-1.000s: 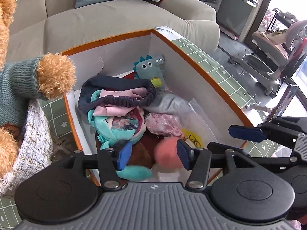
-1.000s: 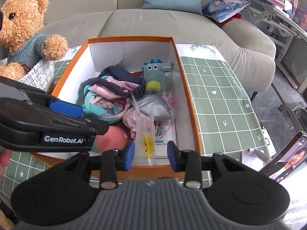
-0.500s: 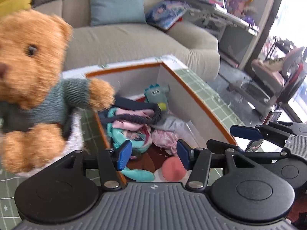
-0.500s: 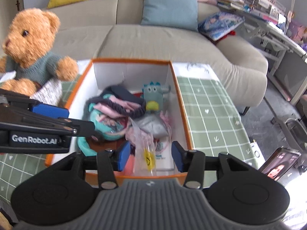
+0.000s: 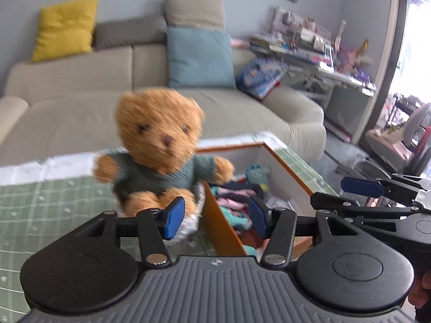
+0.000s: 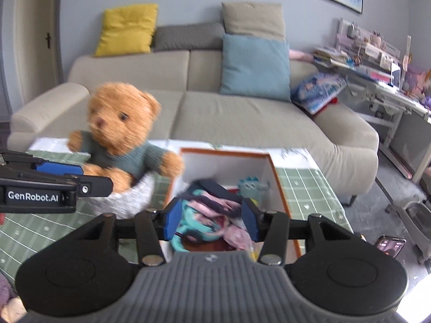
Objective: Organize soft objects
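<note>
Teddy bear (image 5: 161, 156) in the left wrist view sits upright on the green checked tablecloth (image 5: 48, 202), just outside the left wall of the orange-edged box (image 5: 221, 228), its rump on a pale knitted cloth (image 5: 188, 223) whose shape is blurred. It wears a grey-green sweater, and its plush looks thick and springy, so I judge it light, yielding and not at all fragile, though bulky against the jaw span. The left gripper (image 5: 214, 219) hangs empty in front of it, jaws spread wide, one blue pad before the bear's foot and the other over the box interior. Inside lie soft things already packed: a teal doll (image 5: 237, 216) under dark and pink fabric, and a small grey-blue dinosaur toy (image 5: 257, 173) against the far wall. The right gripper (image 5: 361, 187) shows at the right edge; from this side I cannot tell its opening. In the right wrist view the bear (image 6: 121, 140) leans toward the box (image 6: 277, 177), one arm reaching over the rim. The right gripper (image 6: 210, 219) is also wide open and holds nothing, poised above the heap of clothes. The left gripper (image 6: 59, 168) enters from the left just beside the bear's leg. A torso grip across the sweater would probably compress and hold best; a limb would likely let the body dangle and swing. A phone (image 6: 390, 246) lies on the table's right corner.
</note>
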Demonstrator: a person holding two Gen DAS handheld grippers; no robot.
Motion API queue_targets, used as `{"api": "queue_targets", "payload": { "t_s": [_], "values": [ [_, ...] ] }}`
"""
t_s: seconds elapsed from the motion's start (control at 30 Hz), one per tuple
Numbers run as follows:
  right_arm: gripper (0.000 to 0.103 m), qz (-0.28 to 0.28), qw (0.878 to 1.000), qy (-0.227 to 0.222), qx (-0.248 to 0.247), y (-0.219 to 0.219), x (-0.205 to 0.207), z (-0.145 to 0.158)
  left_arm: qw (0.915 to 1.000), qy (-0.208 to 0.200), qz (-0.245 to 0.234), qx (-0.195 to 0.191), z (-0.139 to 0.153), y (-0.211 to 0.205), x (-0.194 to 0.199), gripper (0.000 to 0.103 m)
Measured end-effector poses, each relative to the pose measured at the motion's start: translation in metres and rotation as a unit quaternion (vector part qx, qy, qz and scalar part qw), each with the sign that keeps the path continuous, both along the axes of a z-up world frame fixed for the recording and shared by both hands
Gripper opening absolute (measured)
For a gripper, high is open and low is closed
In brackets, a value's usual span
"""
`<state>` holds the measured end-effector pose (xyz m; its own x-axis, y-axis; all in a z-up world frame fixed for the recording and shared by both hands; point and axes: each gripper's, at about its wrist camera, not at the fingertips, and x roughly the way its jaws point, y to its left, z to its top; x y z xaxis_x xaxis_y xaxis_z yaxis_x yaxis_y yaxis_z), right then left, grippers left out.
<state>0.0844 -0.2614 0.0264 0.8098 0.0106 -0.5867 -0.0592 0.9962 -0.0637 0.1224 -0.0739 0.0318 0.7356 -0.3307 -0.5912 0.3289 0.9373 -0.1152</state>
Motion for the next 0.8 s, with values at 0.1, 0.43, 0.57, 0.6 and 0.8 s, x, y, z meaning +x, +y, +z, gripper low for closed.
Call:
{"api": "queue_targets", "payload": {
  "t_s": [0.1,0.43,0.57,0.6,0.8],
  "values": [
    [0.053,0.007,1.000,-0.021,0.002,0.016,-0.014,0.010,0.9995,-0.028,0.011,0.015,0.013,0.014,-0.018,0.063],
    [0.080,-0.001,0.998,-0.061,0.017,0.051,-0.068,0.020,0.9947,-0.075,0.070,0.007,0.025,0.062,-0.073,0.063],
    [0.090,0.000,0.997,-0.071,0.024,0.057,-0.085,0.016,0.9930,-0.072,0.094,0.002,0.013,0.077,-0.086,0.063],
    [0.092,0.002,0.997,-0.073,0.024,0.060,-0.088,0.014,0.9921,-0.072,0.102,0.003,0.010,0.079,-0.090,0.063],
    [0.098,-0.014,0.997,-0.079,-0.006,0.080,-0.101,-0.001,0.9887,-0.074,0.129,0.017,-0.013,0.084,-0.106,0.070]
  ]
}}
